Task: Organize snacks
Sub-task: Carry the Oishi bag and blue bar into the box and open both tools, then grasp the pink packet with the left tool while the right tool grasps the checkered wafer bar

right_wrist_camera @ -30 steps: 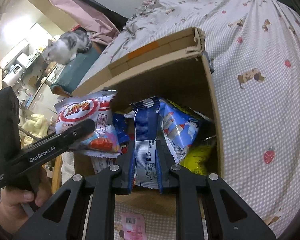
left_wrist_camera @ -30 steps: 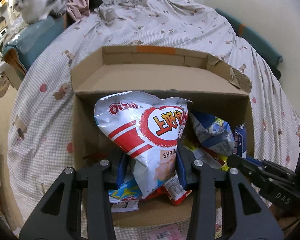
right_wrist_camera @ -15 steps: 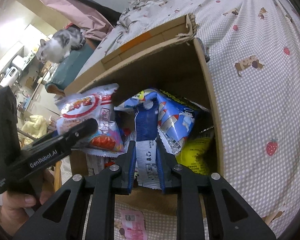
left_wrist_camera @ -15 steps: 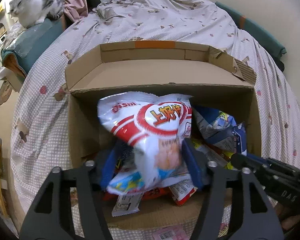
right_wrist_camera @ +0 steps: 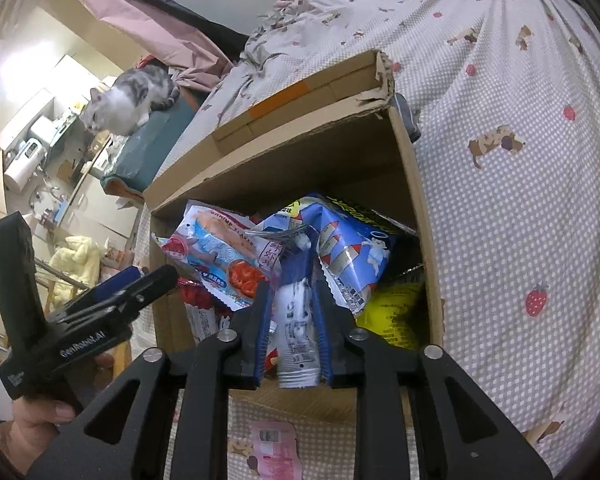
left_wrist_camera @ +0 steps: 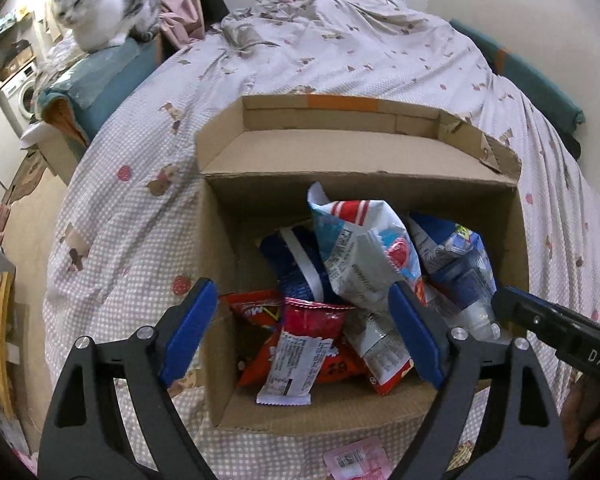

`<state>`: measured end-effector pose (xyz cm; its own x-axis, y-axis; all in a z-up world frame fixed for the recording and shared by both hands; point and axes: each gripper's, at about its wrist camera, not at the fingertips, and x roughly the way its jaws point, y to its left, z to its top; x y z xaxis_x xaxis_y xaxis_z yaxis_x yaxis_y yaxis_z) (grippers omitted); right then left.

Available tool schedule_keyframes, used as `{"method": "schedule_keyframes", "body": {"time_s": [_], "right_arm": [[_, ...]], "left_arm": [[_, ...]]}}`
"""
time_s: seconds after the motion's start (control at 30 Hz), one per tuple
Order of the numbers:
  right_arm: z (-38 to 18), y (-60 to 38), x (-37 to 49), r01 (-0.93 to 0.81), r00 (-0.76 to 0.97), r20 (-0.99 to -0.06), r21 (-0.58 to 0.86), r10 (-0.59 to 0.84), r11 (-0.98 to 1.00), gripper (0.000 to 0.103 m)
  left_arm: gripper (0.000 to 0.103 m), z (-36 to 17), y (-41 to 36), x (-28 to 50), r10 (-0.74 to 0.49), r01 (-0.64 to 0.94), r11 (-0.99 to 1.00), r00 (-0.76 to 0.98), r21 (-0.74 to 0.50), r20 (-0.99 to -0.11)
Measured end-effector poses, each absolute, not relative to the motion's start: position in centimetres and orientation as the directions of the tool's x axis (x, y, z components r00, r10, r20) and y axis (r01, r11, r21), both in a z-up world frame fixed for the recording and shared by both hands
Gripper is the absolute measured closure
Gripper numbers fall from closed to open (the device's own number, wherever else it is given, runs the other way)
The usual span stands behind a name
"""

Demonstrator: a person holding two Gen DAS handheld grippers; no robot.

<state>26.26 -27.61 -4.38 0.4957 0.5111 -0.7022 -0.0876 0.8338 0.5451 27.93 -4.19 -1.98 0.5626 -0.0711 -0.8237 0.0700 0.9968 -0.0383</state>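
Left fingers [left_wrist_camera: 414, 334] spread wide over the box [left_wrist_camera: 356, 412], blue pads clear of everything — the jaws have just been opening, and the shrimp bag [left_wrist_camera: 362, 252] lies loose in the box, leaning on the pile, nothing gripped. The left gripper [left_wrist_camera: 302, 330] hovers above the red packs [left_wrist_camera: 300, 340] at the near wall. The right gripper [right_wrist_camera: 293, 332] has its fingers [right_wrist_camera: 262, 328] narrowly parted around the blue-and-white bag [right_wrist_camera: 296, 320]; those jaws have just been easing apart, and the bag's crimped tail stands between the pads — whether they press on it, I can't tell. A yellow pack [right_wrist_camera: 396, 316] sits at the right wall. The box rests on the bed [left_wrist_camera: 340, 64], a pink packet [right_wrist_camera: 274, 450] just in front of it, and a cat [left_wrist_camera: 104, 12] sits well back on a teal cushion [left_wrist_camera: 100, 80].
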Motion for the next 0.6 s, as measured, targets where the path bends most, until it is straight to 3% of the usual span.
{"method": "schedule_keyframes", "body": {"time_s": [0.07, 0.1, 0.6], "right_arm": [[-4.1, -27.7, 26.1, -0.085, 0.507, -0.699, 0.542, 0.505, 0.836, 0.032], [-3.9, -27.7, 25.9, -0.081, 0.517, -0.696, 0.541, 0.499, 0.837, 0.026], [-2.4, -28.8, 22.9, -0.057, 0.536, -0.681, 0.56, 0.499, 0.826, 0.024]], "left_arm": [[0.018, -1.6, -4.0, 27.7, -0.072, 0.063, 0.997, 0.572, -0.044, -0.817], [0.018, -1.4, -3.8, 27.4, -0.069, 0.058, 0.997, 0.58, -0.043, -0.812], [0.018, 1.4, -2.0, 23.5, -0.08, 0.038, 0.997, 0.64, -0.073, -0.764]]}}
